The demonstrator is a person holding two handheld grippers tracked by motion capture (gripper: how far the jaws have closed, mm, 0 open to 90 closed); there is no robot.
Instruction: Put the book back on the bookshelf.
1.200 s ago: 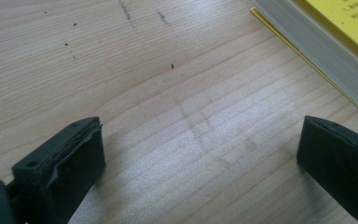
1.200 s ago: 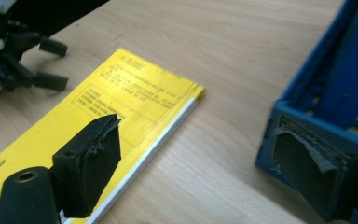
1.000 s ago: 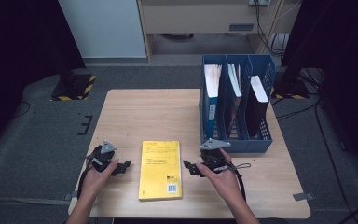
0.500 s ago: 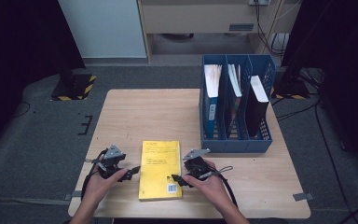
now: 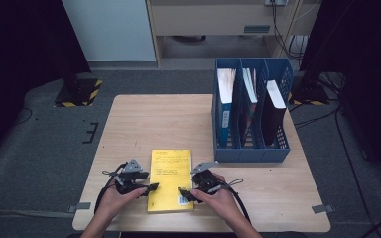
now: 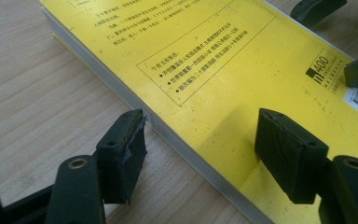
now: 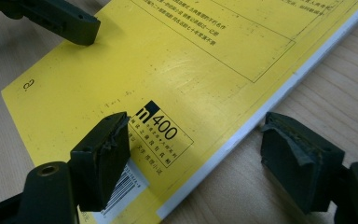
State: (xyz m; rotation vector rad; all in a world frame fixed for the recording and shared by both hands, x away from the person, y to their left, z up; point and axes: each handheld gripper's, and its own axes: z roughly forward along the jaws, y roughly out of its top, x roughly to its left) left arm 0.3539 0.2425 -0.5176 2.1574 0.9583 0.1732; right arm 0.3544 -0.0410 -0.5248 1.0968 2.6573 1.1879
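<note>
Left fingers: left gripper (image 6: 200, 154) spread, jaws just been closing; one pad (image 6: 126, 154) low beside the book's edge on the table, the other pad (image 6: 286, 161) above the cover. Book's left long edge sits between them, no pad pressing on it.
Right fingers: right gripper (image 7: 205, 161) spread, jaws just been closing; one pad (image 7: 103, 156) over the barcode corner of the cover, the other pad (image 7: 296, 158) off the book above bare wood. Right long edge between them, not gripped.
Book: flat yellow paperback book (image 5: 170, 179), lying cover-up on the near part of the light wooden table (image 5: 144, 124).
Long axis: runs from the person toward the far edge; barcode end nearest the person.
Hands: in the high view, left gripper (image 5: 146, 187) and right gripper (image 5: 184, 192) flank the book's near end.
Surroundings: blue three-slot plastic file rack (image 5: 250, 153) with upright books, beyond and right of the book, apart from it.
Obstruction: rack is clear of both grippers.
</note>
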